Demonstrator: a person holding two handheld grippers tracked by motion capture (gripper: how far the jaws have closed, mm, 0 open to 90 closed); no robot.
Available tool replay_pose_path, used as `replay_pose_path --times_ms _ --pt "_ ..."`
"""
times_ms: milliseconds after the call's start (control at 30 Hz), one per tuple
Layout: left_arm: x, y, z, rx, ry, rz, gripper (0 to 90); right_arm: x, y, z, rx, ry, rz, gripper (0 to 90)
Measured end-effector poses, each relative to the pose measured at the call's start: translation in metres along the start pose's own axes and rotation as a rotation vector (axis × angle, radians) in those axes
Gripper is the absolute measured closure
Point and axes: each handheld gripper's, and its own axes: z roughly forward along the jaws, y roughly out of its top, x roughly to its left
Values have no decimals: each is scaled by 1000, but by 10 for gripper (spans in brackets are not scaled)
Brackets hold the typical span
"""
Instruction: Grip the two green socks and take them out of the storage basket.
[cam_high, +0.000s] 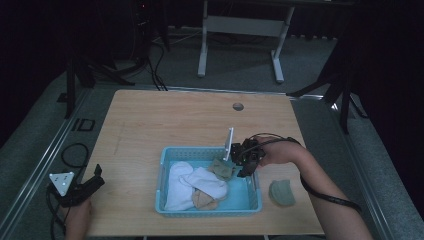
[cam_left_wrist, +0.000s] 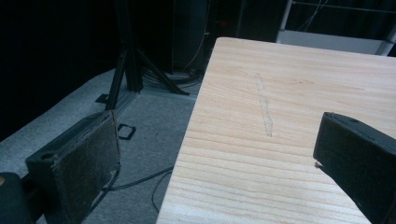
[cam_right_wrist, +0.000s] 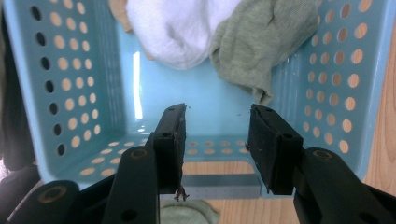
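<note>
A light blue perforated basket (cam_high: 165, 170) sits on the wooden table (cam_high: 165, 120) and holds white socks (cam_high: 192, 182), a tan sock (cam_high: 204, 200) and an olive-green sock (cam_high: 222, 168). My right gripper (cam_high: 246, 167) hovers over the basket's right end, open and empty; in the right gripper view its jaws (cam_right_wrist: 215, 133) stand apart above the bare basket floor (cam_right_wrist: 196, 93), with the green sock (cam_right_wrist: 261, 42) and a white sock (cam_right_wrist: 177, 28) just beyond. Another green sock (cam_high: 282, 192) lies on the table right of the basket. My left gripper (cam_high: 92, 182) rests open at the table's left front edge.
The left gripper view looks along the table's left edge (cam_left_wrist: 196, 126), with grey carpet (cam_left_wrist: 140, 130), cables and a black stand leg (cam_left_wrist: 126, 51) beside it. A round hole (cam_high: 238, 106) sits near the table's far edge. A white desk frame (cam_high: 240, 30) stands behind.
</note>
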Motion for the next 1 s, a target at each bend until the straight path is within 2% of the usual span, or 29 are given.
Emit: replay_pose_path --times_ms 133,533,900,1000 --pt "0 0 0 0 -2 1 7 -3 5 9 15 11 -12 564" --pt "0 0 0 0 -3 1 7 -18 14 39 36 7 10 537" --pt "0 0 0 1 -4 0 7 -23 22 60 77 6 27 498" --pt "0 0 0 1 -4 0 7 -24 26 67 94 -7 35 478"
